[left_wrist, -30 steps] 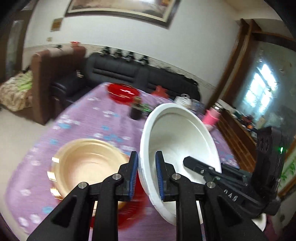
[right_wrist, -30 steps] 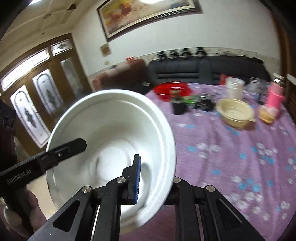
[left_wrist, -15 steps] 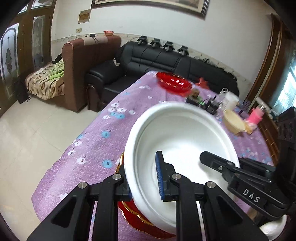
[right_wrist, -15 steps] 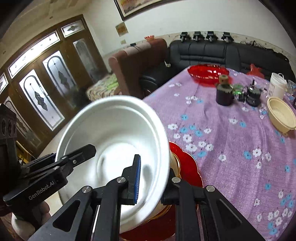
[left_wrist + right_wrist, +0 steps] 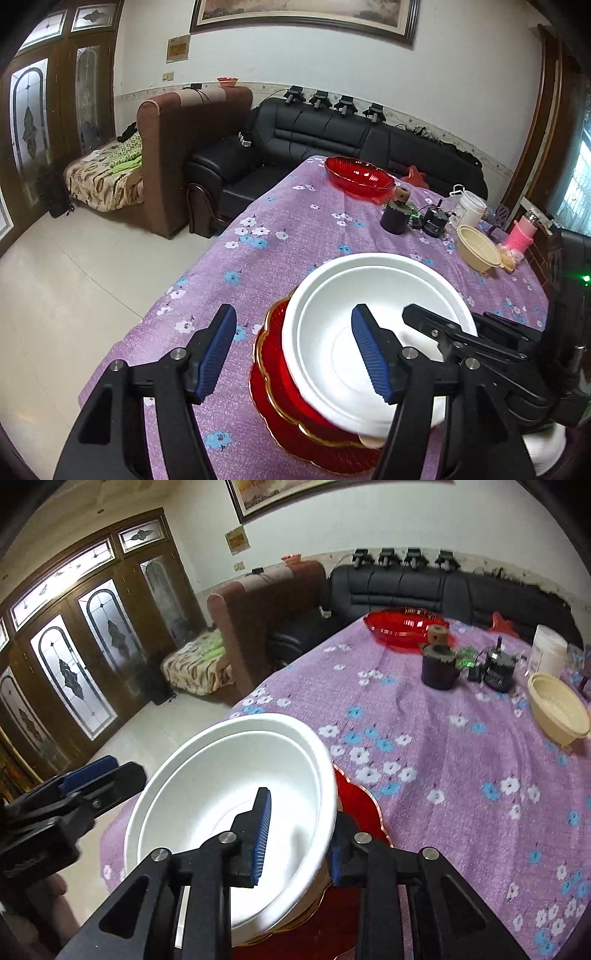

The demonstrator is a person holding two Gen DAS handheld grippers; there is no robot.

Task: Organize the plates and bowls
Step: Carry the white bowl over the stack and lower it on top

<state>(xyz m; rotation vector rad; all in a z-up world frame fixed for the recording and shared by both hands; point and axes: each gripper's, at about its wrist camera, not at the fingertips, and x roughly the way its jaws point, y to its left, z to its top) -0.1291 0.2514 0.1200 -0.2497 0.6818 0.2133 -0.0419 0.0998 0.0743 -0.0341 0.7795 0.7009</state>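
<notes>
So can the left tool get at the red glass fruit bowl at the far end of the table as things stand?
Probably not without moving. The left tool stands open astride the white bowl's rim on the red plate at the near edge, and the red glass fruit bowl sits across the purple flowered tablecloth, though nothing blocks the way.

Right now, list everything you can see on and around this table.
white bowl: 1, white, atop the near stack
red plate: count unclear, red with gold rim, under the bowl
red glass bowl: 1, red, far end
cream basket: 1, cream, far right
dark cylinders: 2, dark, mid-table
white tub: 1, white, behind the basket
pink bottle: 1, pink, right edge
tablecloth: 1, purple floral
sofa: 1, black, beyond the table
armchair: 1, brown, left of the sofa
left gripper: black, jaws just opened, bowl rim between
right gripper: black, jaws just opening, astride the bowl wall
</notes>
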